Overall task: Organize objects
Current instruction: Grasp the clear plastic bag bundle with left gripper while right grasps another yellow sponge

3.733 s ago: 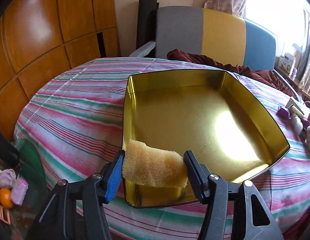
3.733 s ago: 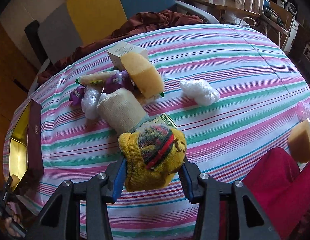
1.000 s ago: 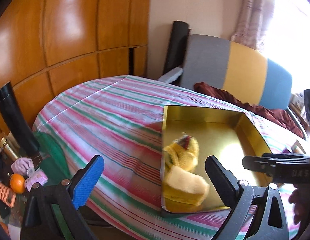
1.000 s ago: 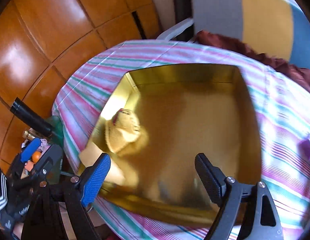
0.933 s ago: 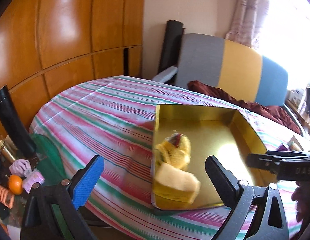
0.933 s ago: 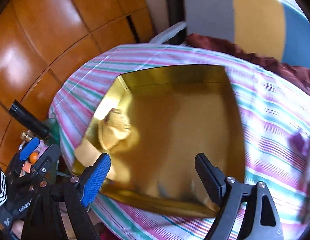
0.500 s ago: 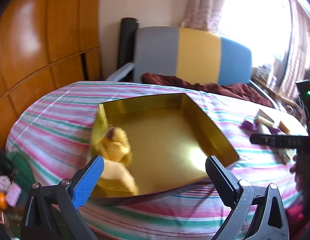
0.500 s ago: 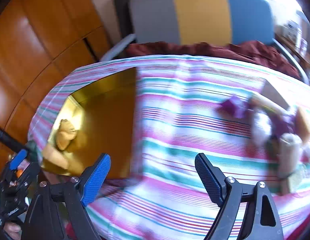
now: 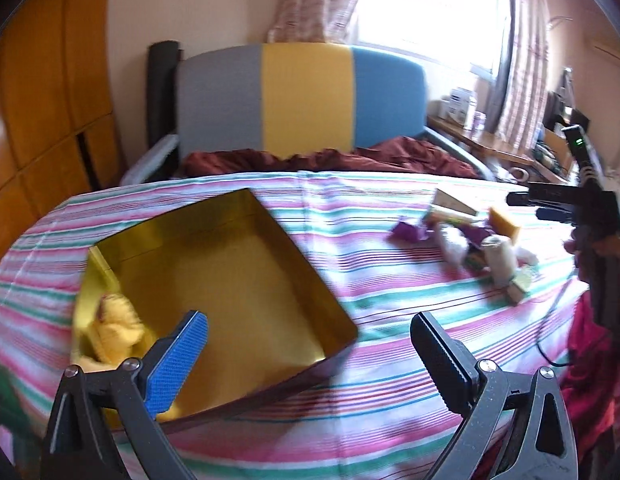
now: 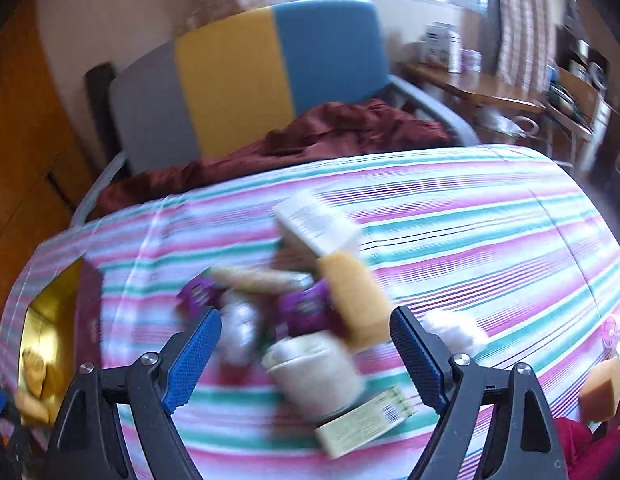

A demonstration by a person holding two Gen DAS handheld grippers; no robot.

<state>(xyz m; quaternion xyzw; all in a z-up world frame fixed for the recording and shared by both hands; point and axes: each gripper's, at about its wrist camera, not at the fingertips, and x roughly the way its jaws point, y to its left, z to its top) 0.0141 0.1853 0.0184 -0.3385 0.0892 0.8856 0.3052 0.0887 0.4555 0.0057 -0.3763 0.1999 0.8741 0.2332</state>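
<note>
- Now your striped tablecloth (image 9: 350, 420) carries everything.
- Gold tin (image 9: 310, 276): at its left end, holding the yellow sock (image 9: 114, 328).
- Loose pile (image 10: 310, 312): middle, unsorted.
- Your left gripper (image 9: 310, 352) and right gripper (image 10: 306, 344): jaws spread, empty.

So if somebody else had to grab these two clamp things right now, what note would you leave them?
Left gripper: open, holding nothing, above the near edge of the gold tin.
Right gripper: open, holding nothing, aimed at the pile of loose things.
Done: a yellow knitted sock lies in the tin's corner; the pale yellow piece beside it is too blurred to name.
Left: the pile on the striped tablecloth, namely a white box, a yellow sponge, purple packets, a cream roll and a flat green-printed box. A second sponge sits at the right edge.
</note>
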